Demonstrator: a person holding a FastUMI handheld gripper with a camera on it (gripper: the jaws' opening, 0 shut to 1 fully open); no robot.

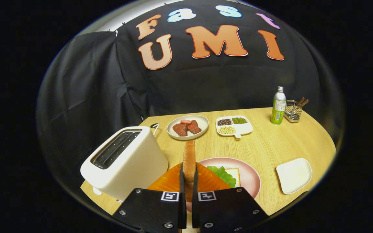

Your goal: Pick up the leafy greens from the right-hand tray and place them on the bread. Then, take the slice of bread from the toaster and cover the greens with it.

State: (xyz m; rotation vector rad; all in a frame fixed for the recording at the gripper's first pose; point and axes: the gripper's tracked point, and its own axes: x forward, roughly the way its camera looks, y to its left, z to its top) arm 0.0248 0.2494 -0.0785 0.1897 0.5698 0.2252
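The gripper (189, 181) holds a slice of bread (189, 158) on its edge; both orange fingers (168, 183) press on its flat sides, so the slice stands upright between them. I think it is held this way because it came out of a narrow slot, and it must be turned flat before it can cover anything.

I take the pink plate (253, 181) as my landmark. On it lies the other bread (235, 174) with the leafy greens (222, 174) already on top, so the first half of the task looks done. The held slice hangs just left of the plate's middle, above its near rim. The toaster (125, 161) stands to the left of the plate, its slots empty. The small white tray (294, 175) to the right of the plate is bare, which fits with the greens being taken from there. Beyond the plate are a plate of meat (187, 127) and a divided dish of beans (234, 125).
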